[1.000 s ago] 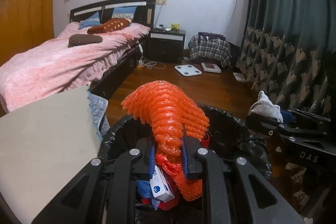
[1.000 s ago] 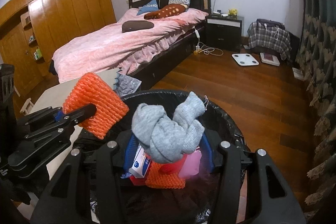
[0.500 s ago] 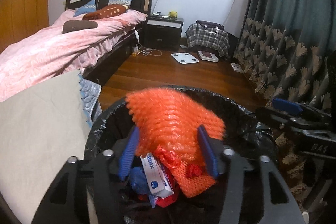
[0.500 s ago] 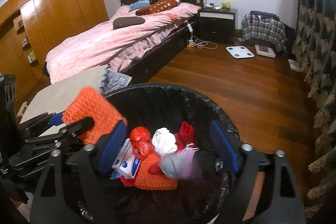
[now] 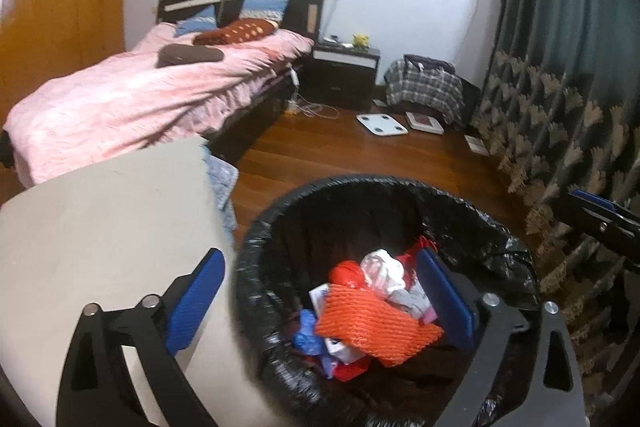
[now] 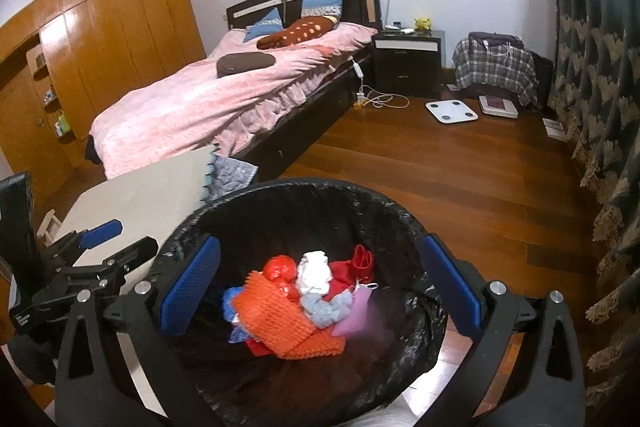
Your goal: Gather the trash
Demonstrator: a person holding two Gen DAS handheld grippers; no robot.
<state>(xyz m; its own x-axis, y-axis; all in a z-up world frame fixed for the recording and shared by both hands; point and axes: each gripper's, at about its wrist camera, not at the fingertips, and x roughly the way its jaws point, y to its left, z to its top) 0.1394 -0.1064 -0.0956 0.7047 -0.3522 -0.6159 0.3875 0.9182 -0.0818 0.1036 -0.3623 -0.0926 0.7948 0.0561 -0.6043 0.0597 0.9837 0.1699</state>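
A round bin with a black liner (image 5: 256, 239) (image 6: 192, 219) stands on the wooden floor below both grippers. Inside lie an orange foam net (image 5: 372, 323) (image 6: 276, 319), a grey sock (image 6: 330, 309), a white wad (image 5: 382, 267) (image 6: 314, 269), red and blue scraps and a small box. My left gripper (image 5: 320, 303) is open and empty, one finger over the beige table, the other over the bin. My right gripper (image 6: 320, 287) is open and empty above the bin. The left gripper also shows at the left of the right wrist view (image 6: 100, 247).
A beige table top (image 5: 100, 227) (image 6: 152, 195) sits left of the bin, with a grey quilted cloth (image 6: 232, 175) at its far corner. A pink bed (image 6: 240, 95), dark nightstand (image 6: 408, 63), floor scales (image 6: 452, 111) and patterned curtain (image 6: 600, 107) lie beyond.
Both grippers opened. The orange foam net dropped from the left gripper and the grey sock from the right into the bin. Both grippers then lifted, and the left drew towards the table.
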